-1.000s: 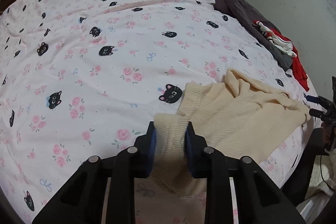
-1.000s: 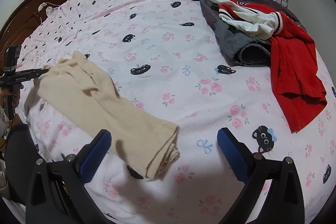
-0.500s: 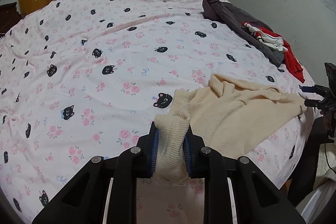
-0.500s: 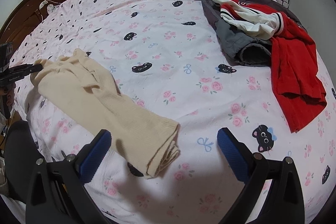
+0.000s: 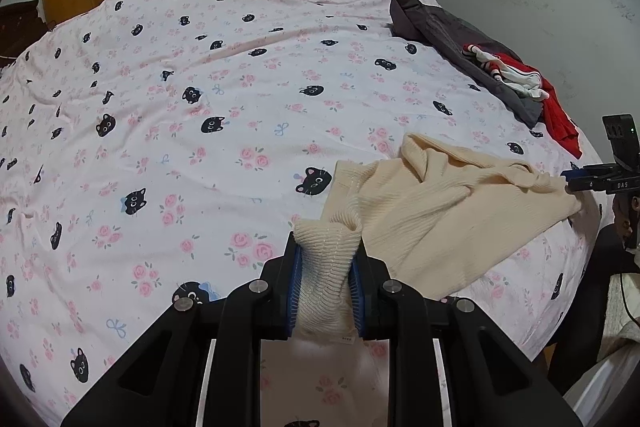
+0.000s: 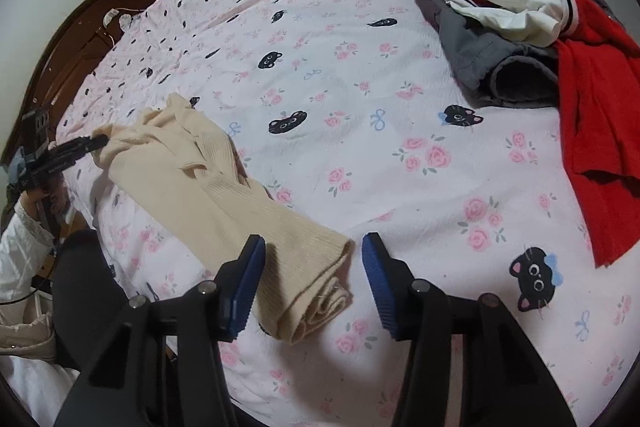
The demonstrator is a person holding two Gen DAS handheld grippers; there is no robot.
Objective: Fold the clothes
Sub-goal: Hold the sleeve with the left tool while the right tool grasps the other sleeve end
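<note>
While the left hand-held gripper (image 5: 325,281) pinches a cream sweater (image 5: 448,211), cat-print bedspread (image 5: 200,67), right hand-held gripper (image 6: 314,277) closing, unclamped.

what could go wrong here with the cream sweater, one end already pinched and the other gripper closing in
1. The right gripper has just been closing, but its pads do not yet press the sweater's folded end; it may catch only the top layers.
2. The left gripper pinches just a bunched edge of the cream sweater, so a lift could stretch it or slip.
3. The sweater lies near the bed edge and could slide off.

Count on bed (image 6: 360,155): one cream sweater (image 6: 208,187); one grey garment (image 6: 472,43); one red garment (image 6: 600,115); one red-and-white striped garment (image 6: 508,7); two claws.
</note>
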